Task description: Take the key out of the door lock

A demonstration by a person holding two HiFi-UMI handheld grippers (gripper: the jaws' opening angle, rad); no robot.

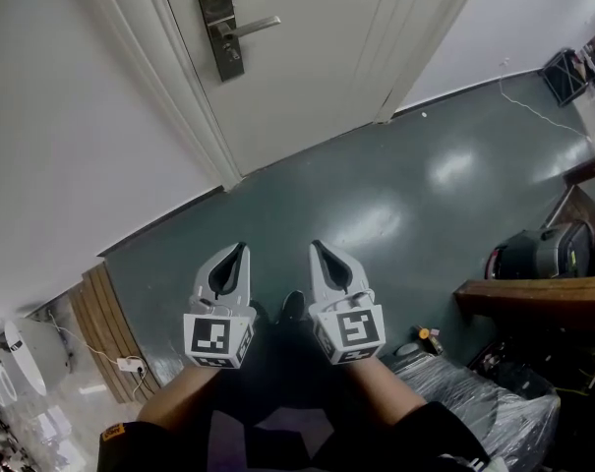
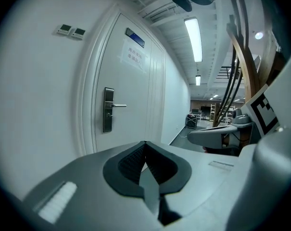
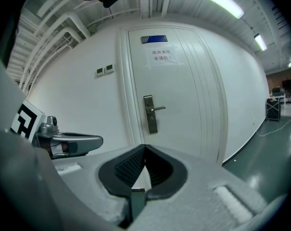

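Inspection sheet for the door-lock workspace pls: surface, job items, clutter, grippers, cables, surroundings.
Surface: dark green floor, glossy.
Job's things: white door, looks closed; metal lock plate with lever handle level; key too small to make out.
Clutter: wooden bench and plastic-wrapped bundle at the right.
Grippers: left gripper and right gripper both shut, empty, held low, well short of the door.
Cables: white cable on the floor near the far wall; plug and lead at lower left.
Surroundings: white wall; paper notice on the door; two wall switches.
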